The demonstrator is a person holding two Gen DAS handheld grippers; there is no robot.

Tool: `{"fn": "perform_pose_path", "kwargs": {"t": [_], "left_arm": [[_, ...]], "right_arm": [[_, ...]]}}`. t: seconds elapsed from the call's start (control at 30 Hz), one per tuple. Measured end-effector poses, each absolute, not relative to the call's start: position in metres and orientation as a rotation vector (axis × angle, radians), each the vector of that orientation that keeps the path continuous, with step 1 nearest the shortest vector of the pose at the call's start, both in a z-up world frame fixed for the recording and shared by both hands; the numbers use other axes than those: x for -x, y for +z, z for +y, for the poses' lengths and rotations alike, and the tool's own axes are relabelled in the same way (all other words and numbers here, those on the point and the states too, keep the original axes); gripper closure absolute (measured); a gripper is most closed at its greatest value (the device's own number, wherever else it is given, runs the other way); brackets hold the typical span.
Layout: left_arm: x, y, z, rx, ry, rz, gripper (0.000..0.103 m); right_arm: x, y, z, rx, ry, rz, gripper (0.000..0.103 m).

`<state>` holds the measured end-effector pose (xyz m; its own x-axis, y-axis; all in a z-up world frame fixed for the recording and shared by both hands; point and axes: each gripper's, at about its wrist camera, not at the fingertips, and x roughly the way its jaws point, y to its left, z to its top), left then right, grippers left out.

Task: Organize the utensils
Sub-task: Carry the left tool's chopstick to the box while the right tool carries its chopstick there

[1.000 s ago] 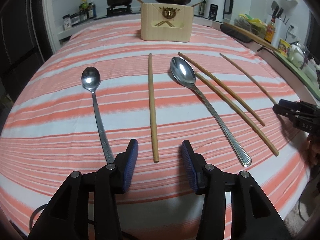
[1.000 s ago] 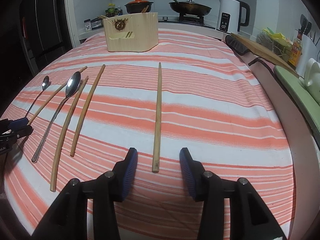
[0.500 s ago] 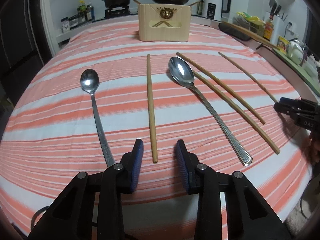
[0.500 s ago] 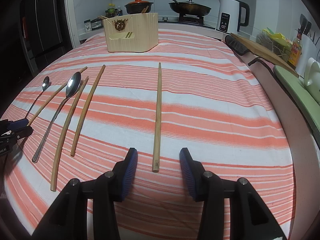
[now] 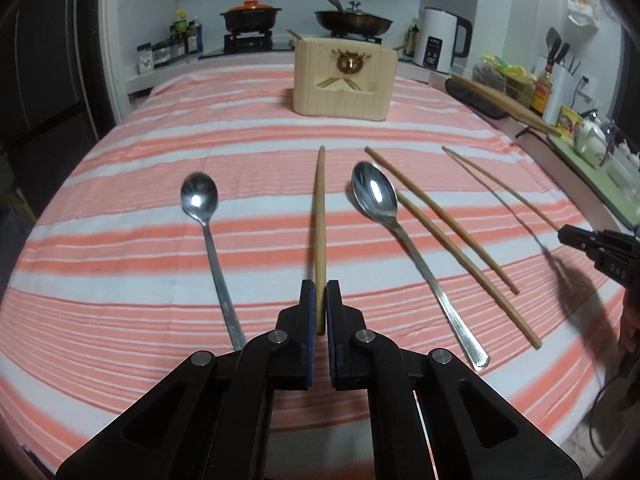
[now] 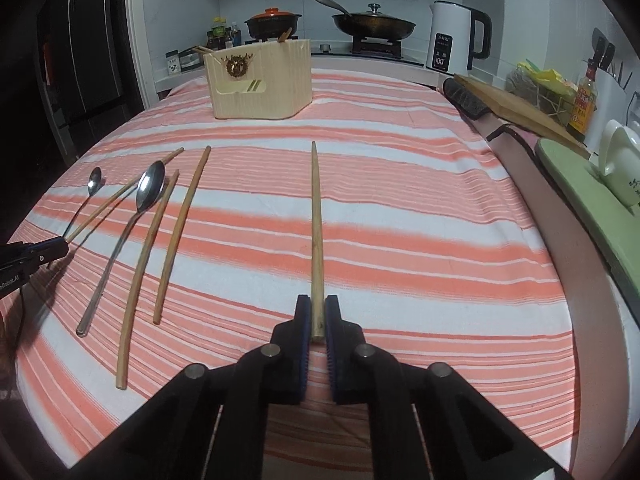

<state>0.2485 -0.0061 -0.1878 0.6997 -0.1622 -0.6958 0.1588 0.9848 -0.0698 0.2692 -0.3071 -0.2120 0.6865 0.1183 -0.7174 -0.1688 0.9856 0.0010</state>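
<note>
Left gripper [image 5: 320,300] is clamping one wooden chopstick [image 5: 320,216] at its thick butt end; right gripper [image 6: 317,312] is clamping another chopstick [image 6: 316,224] likewise; both are looking light, stiff and liable to pivot.

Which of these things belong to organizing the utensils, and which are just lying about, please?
Job: left gripper, right gripper, held chopsticks, loose chopsticks, spoons, holder.
Lying about: kettle, pots, bottles.

Striped table [image 5: 120,320] laid with utensils

Wooden box [image 5: 344,80] stands at the far middle. Nearer, left to right: small spoon [image 5: 208,240], big spoon [image 5: 400,240], then two chopsticks [image 5: 452,232] close beside it.
</note>
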Motion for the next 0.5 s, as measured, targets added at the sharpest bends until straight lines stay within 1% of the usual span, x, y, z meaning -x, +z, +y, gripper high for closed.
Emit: {"fn": "perform_pose_path", "kwargs": {"t": [0.5], "left_arm": [[-0.244, -0.068, 0.019, 0.018, -0.237, 0.547, 0.100]], "right_arm": [[-0.253, -0.083, -0.293, 0.072, 0.211, 0.526, 0.096]]}}
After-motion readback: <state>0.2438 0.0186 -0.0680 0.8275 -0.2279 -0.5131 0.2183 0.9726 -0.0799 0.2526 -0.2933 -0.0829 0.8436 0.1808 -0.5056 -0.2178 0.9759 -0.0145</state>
